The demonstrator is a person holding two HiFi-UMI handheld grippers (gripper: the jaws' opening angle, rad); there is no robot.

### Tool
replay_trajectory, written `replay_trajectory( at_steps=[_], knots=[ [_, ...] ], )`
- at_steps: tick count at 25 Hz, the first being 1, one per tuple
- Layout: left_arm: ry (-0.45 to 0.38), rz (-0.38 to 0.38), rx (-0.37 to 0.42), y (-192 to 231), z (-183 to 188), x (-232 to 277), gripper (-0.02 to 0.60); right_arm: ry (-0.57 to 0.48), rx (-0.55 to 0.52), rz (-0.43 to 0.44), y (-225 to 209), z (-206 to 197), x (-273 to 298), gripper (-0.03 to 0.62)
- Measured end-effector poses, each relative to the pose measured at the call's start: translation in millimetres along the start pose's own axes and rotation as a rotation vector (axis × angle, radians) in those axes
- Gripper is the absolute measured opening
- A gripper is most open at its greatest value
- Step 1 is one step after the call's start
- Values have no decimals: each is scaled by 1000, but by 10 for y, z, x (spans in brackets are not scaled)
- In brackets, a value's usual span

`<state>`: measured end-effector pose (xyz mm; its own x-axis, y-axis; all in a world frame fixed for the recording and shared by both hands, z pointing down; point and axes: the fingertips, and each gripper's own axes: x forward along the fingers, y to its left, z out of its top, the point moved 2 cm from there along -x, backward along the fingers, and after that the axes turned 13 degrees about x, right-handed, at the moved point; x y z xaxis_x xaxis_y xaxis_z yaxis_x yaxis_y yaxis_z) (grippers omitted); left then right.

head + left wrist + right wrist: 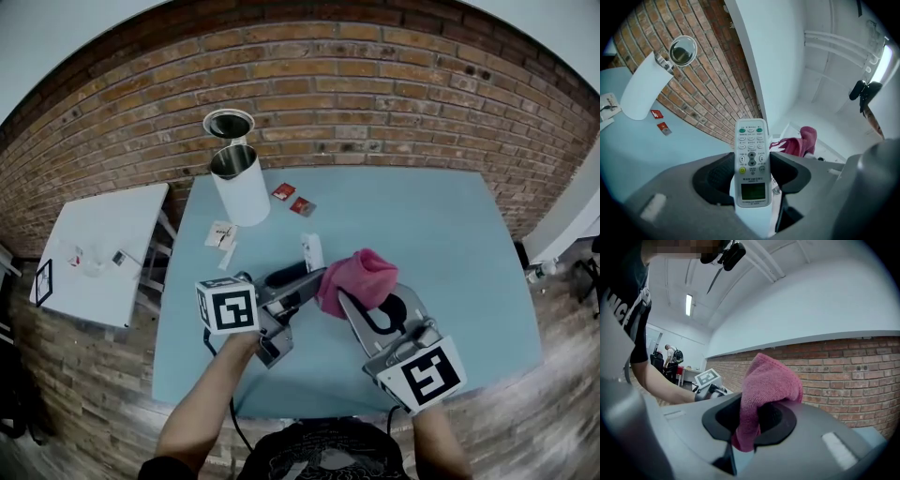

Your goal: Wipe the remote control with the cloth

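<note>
While clamping the remote control (751, 164) in the left gripper (751, 177) above the table (450, 244), pinched the pink cloth (771, 380) in the right gripper (750, 422) beside it; seemingly mid-wipe, needed cloth pressed along the buttons (751, 140) next.

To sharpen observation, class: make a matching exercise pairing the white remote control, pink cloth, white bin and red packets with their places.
1 white plastic remote control
2 pink fuzzy cloth
3 white cylindrical bin, lid open
4 small red packets

A flat on the light blue table
B in the right gripper
C upright near the table's far edge
D in the left gripper

Pairs: 1-D, 2-B, 3-C, 4-A
</note>
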<state>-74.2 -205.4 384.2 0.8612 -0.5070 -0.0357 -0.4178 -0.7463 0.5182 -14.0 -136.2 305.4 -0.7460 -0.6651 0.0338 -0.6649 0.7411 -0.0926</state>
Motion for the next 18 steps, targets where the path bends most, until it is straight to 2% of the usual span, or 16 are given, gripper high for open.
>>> replay_trajectory(
  at_steps=[6, 13, 18],
  knots=[
    [87, 4, 87, -66, -154, 62, 239, -32, -58, -21, -153, 121, -44, 64],
    [194, -34, 240, -269, -288, 161, 239, -25, -58, -28, -195, 92, -58, 66],
    [229, -51, 302, -347, -352, 184, 239, -33, -55, -48, -272, 130, -99, 64]
  ],
)
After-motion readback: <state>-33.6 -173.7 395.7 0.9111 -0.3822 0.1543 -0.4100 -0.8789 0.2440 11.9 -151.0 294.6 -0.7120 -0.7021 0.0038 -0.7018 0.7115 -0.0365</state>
